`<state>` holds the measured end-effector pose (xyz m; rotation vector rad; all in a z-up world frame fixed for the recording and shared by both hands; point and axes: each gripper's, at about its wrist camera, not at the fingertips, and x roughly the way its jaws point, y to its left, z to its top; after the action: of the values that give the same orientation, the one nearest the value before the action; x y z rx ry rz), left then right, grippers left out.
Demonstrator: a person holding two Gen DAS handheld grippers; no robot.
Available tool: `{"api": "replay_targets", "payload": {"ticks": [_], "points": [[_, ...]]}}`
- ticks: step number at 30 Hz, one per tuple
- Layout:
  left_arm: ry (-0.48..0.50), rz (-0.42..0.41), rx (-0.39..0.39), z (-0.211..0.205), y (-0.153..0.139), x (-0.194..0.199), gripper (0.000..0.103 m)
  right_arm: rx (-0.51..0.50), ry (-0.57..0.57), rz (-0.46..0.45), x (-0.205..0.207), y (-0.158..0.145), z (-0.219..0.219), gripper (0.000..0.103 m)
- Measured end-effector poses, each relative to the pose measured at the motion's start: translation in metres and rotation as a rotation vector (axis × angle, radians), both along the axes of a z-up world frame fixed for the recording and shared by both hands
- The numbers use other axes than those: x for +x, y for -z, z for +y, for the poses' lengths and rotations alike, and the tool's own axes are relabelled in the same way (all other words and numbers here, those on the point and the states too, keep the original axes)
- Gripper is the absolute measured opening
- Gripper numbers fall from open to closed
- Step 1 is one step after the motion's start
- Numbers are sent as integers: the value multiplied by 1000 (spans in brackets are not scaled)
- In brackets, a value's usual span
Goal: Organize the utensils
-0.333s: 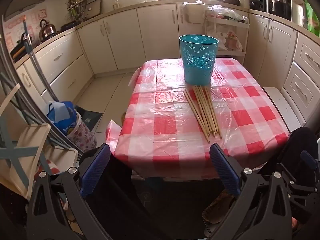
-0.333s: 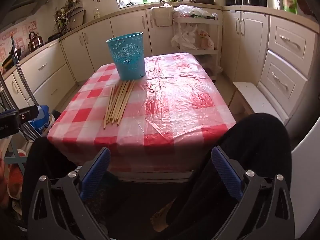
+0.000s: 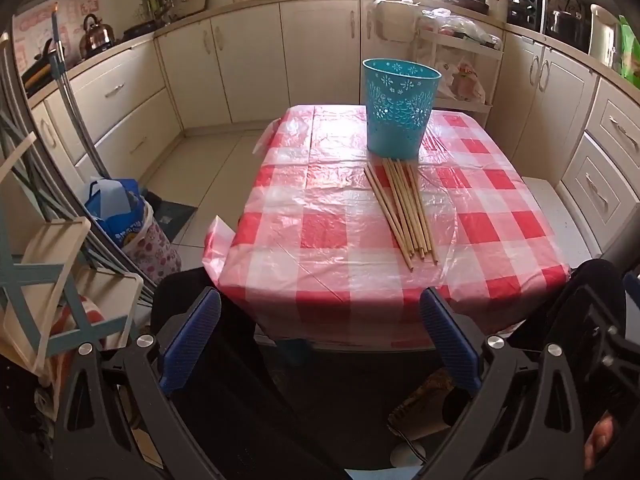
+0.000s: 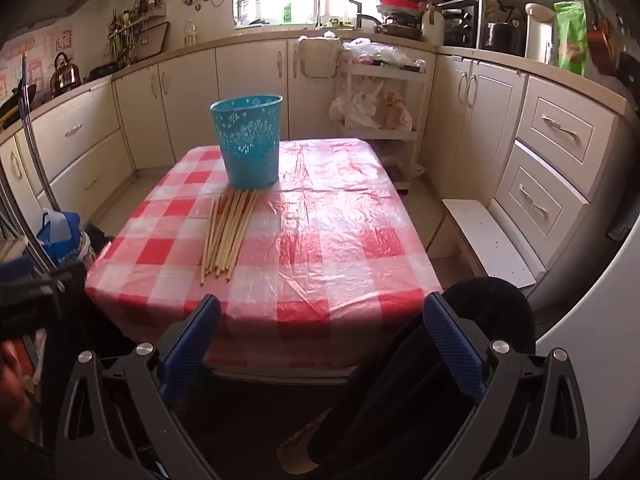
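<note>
Both tools — left tool (image 3: 320,340), right tool (image 4: 322,340) — agape, empty, short of chopsticks (image 3: 401,210) beside bucket (image 3: 400,108).

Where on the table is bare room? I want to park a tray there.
The table is bare right of the chopsticks and blue bin, out to its right edge. A narrower bare strip runs left of them. Crowded only where chopsticks meet the bin.

The teal basket (image 3: 400,110) hides the far ends of the wooden sticks (image 3: 402,208), and its inside is out of sight from both wrist views.
</note>
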<state>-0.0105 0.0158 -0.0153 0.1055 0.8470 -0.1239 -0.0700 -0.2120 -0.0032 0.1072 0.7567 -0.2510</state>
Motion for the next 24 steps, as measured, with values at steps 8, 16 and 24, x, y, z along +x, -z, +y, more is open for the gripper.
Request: {"api": "replay_targets", "payload": {"ticks": [8, 16, 24], "points": [[11, 9, -22, 7, 3, -12, 96, 129, -105, 43, -19, -5, 36, 97], [23, 8, -23, 6, 2, -17, 96, 63, -119, 64, -25, 2, 55, 97], [22, 1, -24, 5, 2, -19, 96, 31, -126, 61, -26, -1, 53, 97]]}}
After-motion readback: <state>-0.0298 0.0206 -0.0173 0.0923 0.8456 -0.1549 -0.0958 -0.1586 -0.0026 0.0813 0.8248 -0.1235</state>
